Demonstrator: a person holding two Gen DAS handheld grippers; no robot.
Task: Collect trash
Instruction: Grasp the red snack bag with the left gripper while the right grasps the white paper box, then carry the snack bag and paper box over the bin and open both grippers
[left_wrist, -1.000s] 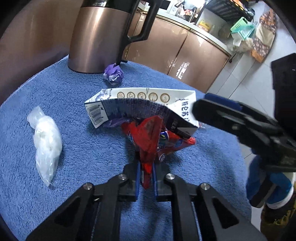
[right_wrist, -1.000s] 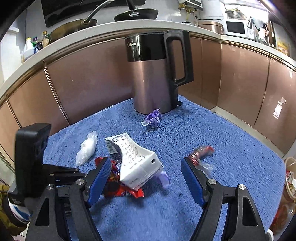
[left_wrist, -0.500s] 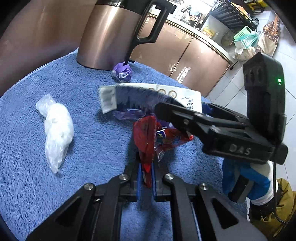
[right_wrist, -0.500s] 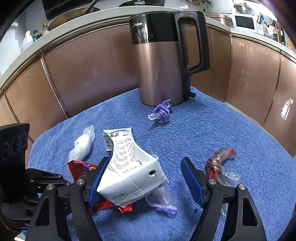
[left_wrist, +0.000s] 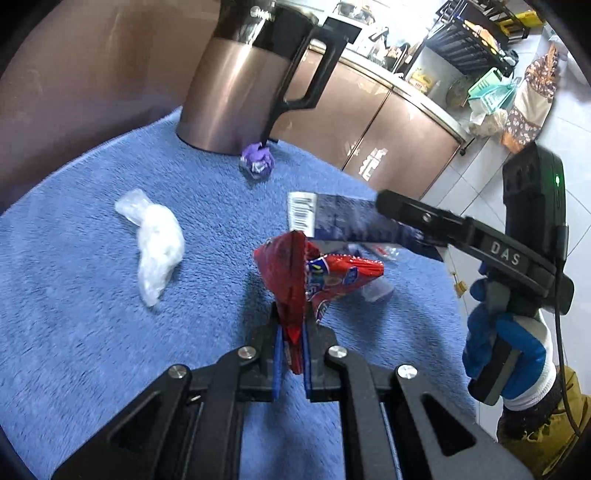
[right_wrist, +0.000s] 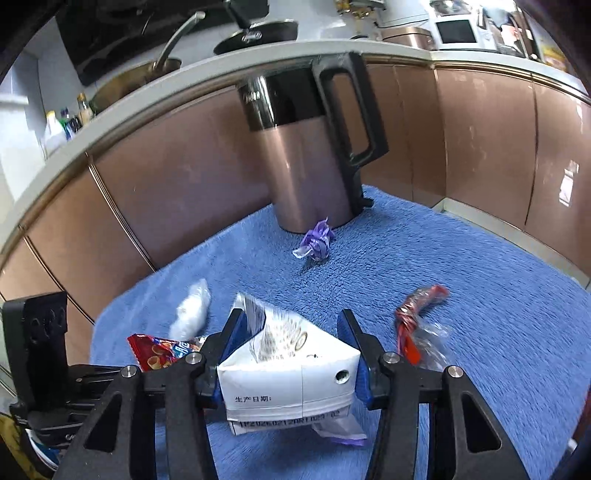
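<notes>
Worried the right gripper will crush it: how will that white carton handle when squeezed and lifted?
The white carton looks flattened and empty, so probably light. Its creased card walls will likely buckle further between the right gripper pads, which have just been closing on it. It is unlikely to roll.

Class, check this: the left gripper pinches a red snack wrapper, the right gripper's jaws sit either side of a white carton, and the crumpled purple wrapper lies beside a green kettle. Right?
One detail is wrong: the kettle is copper-brown with a black top and handle, not green, as the right wrist view shows. The left gripper does pinch the red snack wrapper, the right gripper brackets the white carton, and the crumpled purple wrapper lies beside the kettle.
</notes>
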